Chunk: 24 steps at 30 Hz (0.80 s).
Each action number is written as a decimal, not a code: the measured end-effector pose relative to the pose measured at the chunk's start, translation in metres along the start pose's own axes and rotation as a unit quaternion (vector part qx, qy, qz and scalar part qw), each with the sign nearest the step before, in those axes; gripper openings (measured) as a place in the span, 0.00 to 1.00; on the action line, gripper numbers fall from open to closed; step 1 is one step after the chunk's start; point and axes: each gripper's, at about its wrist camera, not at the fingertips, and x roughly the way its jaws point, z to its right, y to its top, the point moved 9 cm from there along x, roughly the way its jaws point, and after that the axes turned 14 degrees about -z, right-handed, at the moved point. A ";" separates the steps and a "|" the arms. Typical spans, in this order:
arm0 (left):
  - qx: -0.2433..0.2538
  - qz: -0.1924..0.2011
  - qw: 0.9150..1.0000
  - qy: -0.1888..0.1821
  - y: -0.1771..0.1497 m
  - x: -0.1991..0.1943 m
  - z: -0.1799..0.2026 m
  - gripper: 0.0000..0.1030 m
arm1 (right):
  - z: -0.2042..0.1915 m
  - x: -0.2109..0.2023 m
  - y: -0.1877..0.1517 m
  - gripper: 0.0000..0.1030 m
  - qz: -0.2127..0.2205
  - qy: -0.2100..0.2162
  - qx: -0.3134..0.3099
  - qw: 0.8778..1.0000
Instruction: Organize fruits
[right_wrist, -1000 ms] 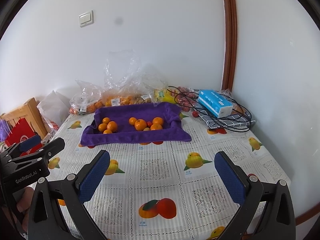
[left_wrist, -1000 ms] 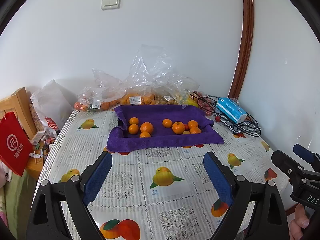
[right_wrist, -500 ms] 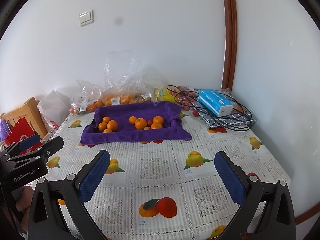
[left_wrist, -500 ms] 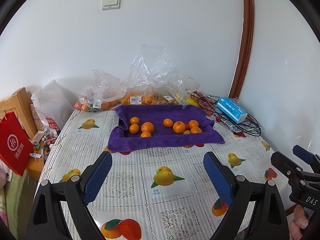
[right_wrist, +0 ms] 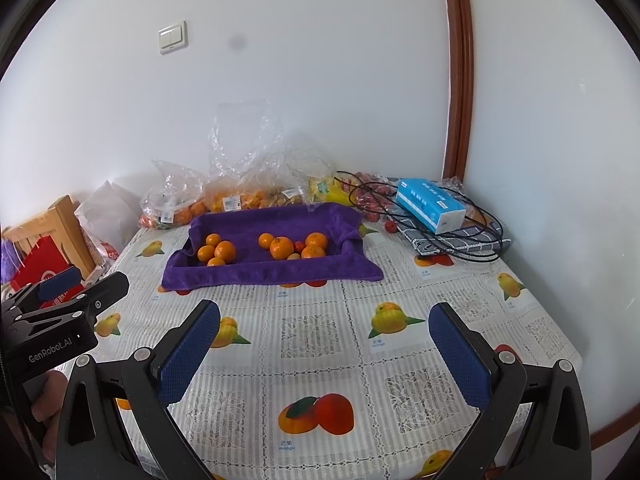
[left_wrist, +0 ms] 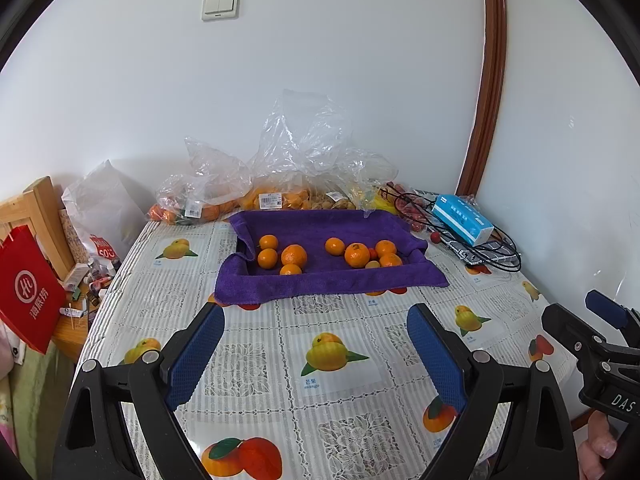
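Right wrist view shows the blue tissue box (right_wrist: 431, 205) top fully; left wrist view shows more of the red bag (left_wrist: 28, 290). Oranges (left_wrist: 294, 255) sit in purple-towel tray (left_wrist: 332, 280), far table side. Left gripper (left_wrist: 316, 354) and right gripper (right_wrist: 325, 354) hover low, jaws apart, empty.

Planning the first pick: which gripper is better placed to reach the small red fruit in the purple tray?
Right, probably. The red fruit lies in the tray's right-hand cluster, nearer the right gripper. Both grippers are open and empty; the left gripper faces the left cluster.
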 end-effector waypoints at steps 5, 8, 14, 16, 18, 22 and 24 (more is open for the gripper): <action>0.001 0.000 1.000 0.000 0.000 0.000 0.000 0.90 | 0.000 -0.001 0.000 1.00 0.001 -0.001 0.000 1.000; 0.001 0.000 1.000 0.000 0.000 0.000 0.001 0.90 | 0.000 -0.002 0.000 1.00 0.001 -0.001 0.001 1.000; 0.001 0.000 1.000 0.001 0.000 0.000 0.001 0.90 | 0.000 -0.003 0.000 1.00 0.002 -0.001 0.002 1.000; 0.001 0.000 1.000 0.000 0.000 0.000 0.001 0.90 | 0.000 -0.004 0.000 1.00 0.002 -0.001 0.004 1.000; 0.001 0.000 1.000 0.000 0.000 -0.001 0.002 0.90 | 0.000 -0.005 0.000 1.00 0.003 -0.001 0.004 1.000; 0.001 0.001 1.000 0.001 0.000 -0.001 0.002 0.90 | 0.001 -0.005 0.000 1.00 0.003 -0.001 0.004 1.000; 0.000 0.001 1.000 0.001 0.000 -0.001 0.002 0.90 | 0.000 -0.005 0.000 1.00 0.002 -0.001 0.005 1.000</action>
